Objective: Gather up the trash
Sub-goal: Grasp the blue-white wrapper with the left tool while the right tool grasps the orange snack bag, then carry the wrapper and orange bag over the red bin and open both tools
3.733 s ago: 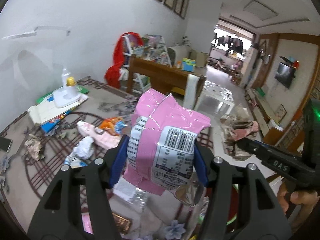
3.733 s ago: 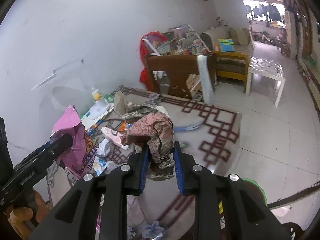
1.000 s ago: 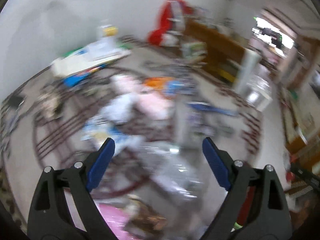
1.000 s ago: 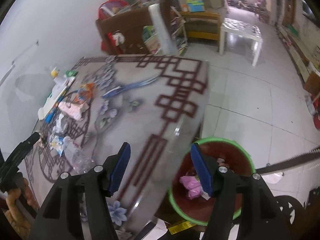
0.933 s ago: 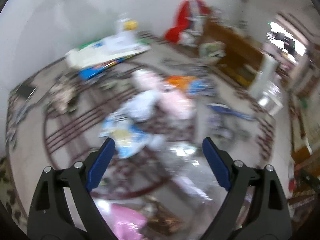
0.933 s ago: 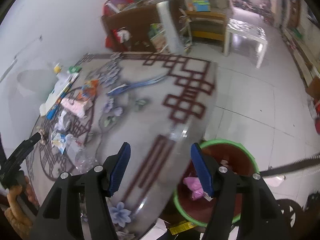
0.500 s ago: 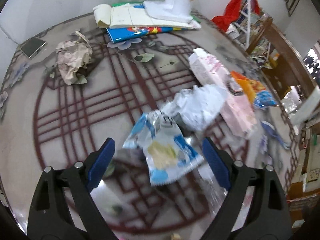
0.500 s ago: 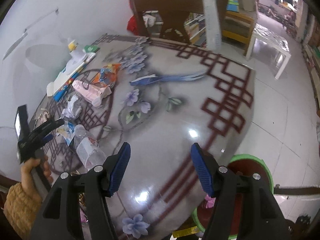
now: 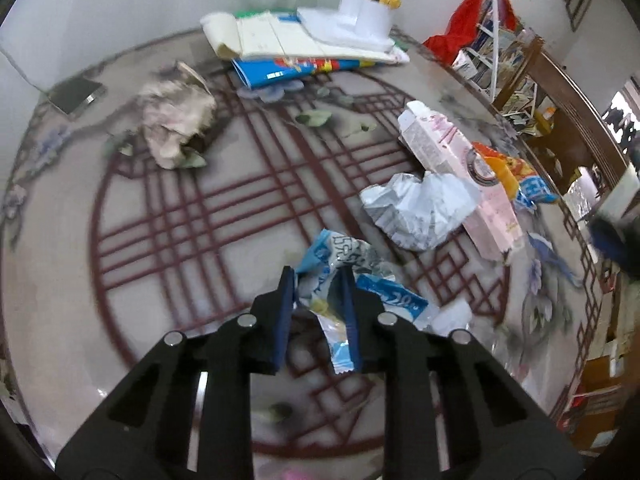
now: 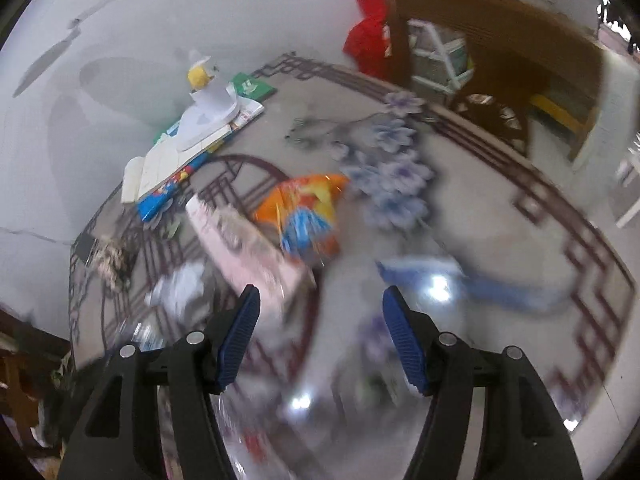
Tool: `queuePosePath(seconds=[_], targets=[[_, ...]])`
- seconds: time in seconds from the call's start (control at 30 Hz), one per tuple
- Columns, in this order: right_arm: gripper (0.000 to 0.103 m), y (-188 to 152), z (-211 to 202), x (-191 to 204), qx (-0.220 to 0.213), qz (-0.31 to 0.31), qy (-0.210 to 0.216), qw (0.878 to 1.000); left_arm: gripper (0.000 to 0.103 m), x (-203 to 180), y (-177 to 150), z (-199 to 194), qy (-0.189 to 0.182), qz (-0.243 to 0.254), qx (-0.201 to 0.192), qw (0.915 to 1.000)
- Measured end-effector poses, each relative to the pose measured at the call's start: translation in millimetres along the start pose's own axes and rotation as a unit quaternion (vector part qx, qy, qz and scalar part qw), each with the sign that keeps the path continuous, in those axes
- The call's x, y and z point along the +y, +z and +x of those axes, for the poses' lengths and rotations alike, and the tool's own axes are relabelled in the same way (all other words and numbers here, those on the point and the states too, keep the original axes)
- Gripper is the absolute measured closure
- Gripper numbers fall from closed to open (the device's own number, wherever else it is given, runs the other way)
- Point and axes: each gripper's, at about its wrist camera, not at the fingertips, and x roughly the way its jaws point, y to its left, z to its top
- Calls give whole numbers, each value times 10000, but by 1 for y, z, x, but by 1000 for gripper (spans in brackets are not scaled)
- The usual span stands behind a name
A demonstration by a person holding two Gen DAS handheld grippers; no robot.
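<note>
My left gripper [image 9: 317,280] is shut on a blue and white snack wrapper [image 9: 340,268] lying on the patterned table. Beside it lie a crumpled white wrapper [image 9: 420,208], a pink carton [image 9: 452,160], an orange and blue chip bag [image 9: 516,176] and a crumpled paper wad [image 9: 176,120]. My right gripper [image 10: 320,316] is open and empty above the table, close to the pink carton [image 10: 248,248] and the orange chip bag [image 10: 308,208]. The right wrist view is blurred.
A stack of books with a white bottle [image 9: 364,12] on top stands by the wall. A phone [image 9: 74,94] lies at the far left. A wooden chair [image 10: 496,52] and a red cloth [image 10: 368,44] stand behind the table.
My left gripper has closed on the blue and white wrapper. My right gripper, still open, has swung from the green bin toward the pink carton and chip bag.
</note>
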Motion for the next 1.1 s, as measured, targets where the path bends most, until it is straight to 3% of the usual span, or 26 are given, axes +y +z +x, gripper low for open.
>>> queuePosePath(seconds=[0.27, 0.33, 0.43, 0.63, 0.83, 1.1], targets=[[41, 41, 83, 7, 343, 125, -145, 9992, 80, 4, -9, -18, -43, 180, -91, 9998], [53, 43, 94, 7, 445, 44, -187, 9988, 80, 2, -9, -17, -63, 168, -84, 9998], [60, 43, 89, 12, 288, -107, -192, 9993, 80, -1, -7, -17, -90, 188, -110, 9997], [62, 40, 37, 18, -306, -324, -64, 9990, 80, -7, -6, -25, -190, 197, -185, 9995], [62, 22, -42, 6, -692, -230, 205, 9971, 80, -21, -6, -43, -305, 381, -364, 9981], [60, -39, -156, -47, -1189, -19, -282, 9925, 79, -45, -18, -67, -531, 732, -529, 9945]])
